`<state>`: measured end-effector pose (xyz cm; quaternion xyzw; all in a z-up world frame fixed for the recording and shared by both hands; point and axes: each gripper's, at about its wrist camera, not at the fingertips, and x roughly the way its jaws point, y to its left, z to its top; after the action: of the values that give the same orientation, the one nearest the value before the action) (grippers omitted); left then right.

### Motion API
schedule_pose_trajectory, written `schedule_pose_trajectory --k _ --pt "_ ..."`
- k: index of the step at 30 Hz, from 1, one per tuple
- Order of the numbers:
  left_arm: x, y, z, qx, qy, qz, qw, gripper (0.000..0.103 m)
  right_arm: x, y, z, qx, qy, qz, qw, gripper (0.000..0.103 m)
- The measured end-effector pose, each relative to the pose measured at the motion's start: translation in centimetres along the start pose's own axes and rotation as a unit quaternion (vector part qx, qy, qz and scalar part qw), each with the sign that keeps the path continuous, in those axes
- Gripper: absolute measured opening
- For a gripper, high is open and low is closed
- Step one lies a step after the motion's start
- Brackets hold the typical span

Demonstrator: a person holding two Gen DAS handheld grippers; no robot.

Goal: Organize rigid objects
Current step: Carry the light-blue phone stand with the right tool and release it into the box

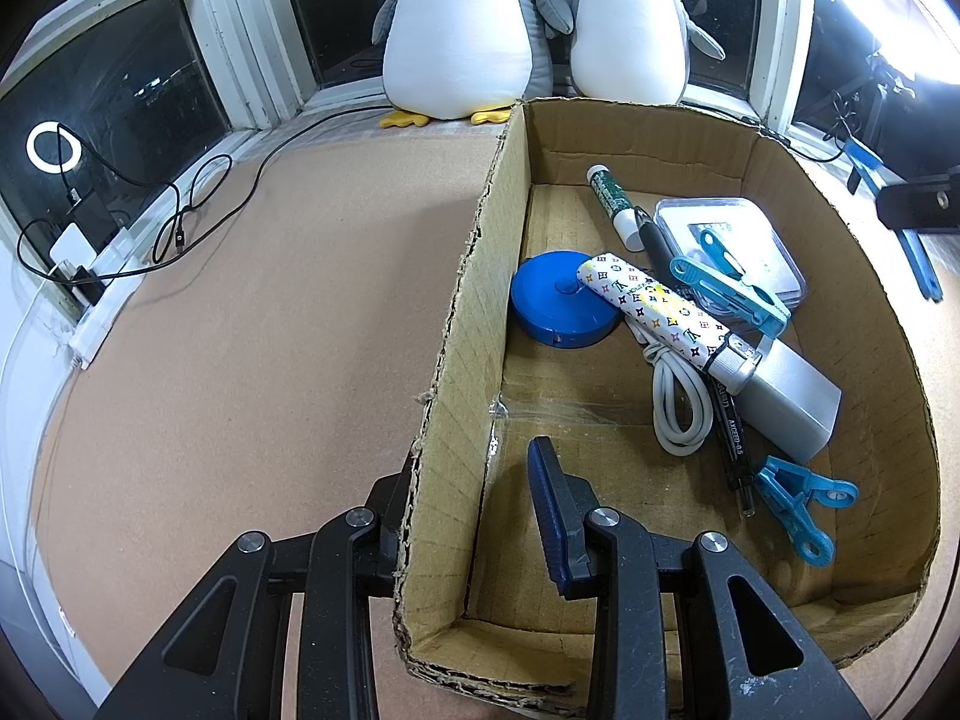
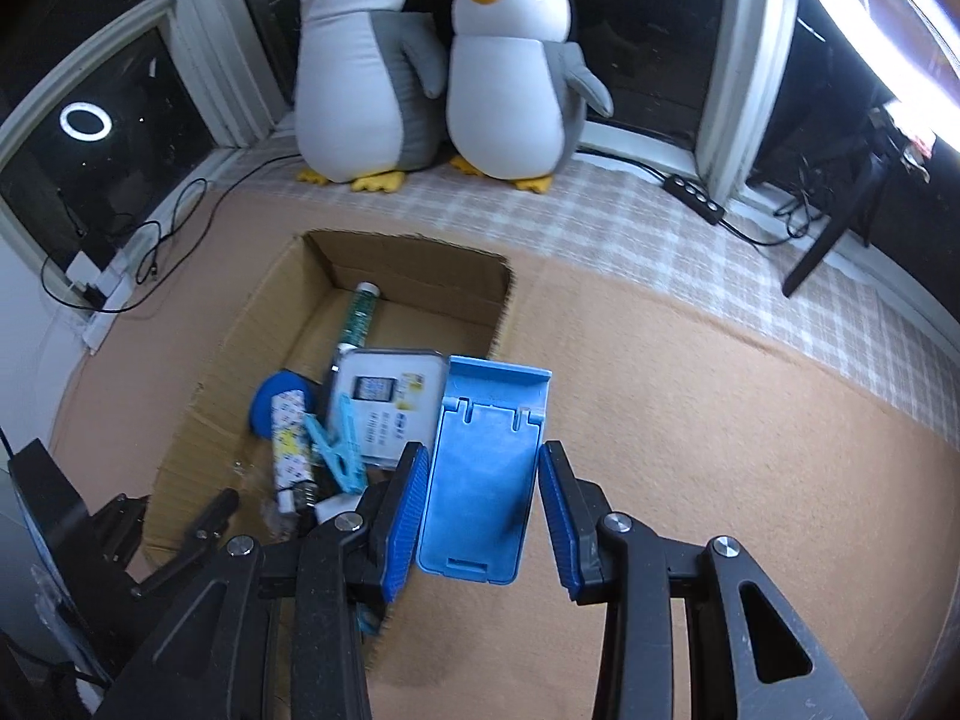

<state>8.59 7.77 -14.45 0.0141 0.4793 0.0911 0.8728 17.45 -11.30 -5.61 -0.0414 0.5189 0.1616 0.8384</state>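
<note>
While the left gripper (image 1: 480, 516) pins the box (image 1: 462, 300) by its near wall, fingers clamped either side of the cardboard to steady it, the right gripper (image 2: 483, 504) carries a blue phone stand (image 2: 486, 462) above the box's right edge. Its fingers grip the stand's flanks, apparently bound for the pile inside: tape measure (image 1: 555, 300), patterned case (image 1: 654, 315), clips (image 1: 729, 294), pen (image 1: 729, 420), cable (image 1: 678, 402). Two plush penguins (image 2: 432, 66) watch from the sill.

Both the left gripper (image 1: 474, 516) and the right gripper (image 2: 483, 516) have matte black angular linkage arms with triangular cut-outs, round silver pivot screws, and ribbed blue pads (image 2: 408, 516) lining the fingers.
</note>
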Motion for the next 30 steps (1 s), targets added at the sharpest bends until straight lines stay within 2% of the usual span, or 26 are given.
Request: schedule_pose_trajectory --k 14,30 --pt "0.0 0.0 0.0 0.0 0.0 0.0 1.0 0.034 1.4 4.1 1.9 -0.029 -0.006 0.014 0.999 0.034" --pt "0.0 0.0 0.0 0.0 0.0 0.0 1.0 0.034 4.6 4.7 2.7 -0.039 0.01 -0.001 0.999 0.034"
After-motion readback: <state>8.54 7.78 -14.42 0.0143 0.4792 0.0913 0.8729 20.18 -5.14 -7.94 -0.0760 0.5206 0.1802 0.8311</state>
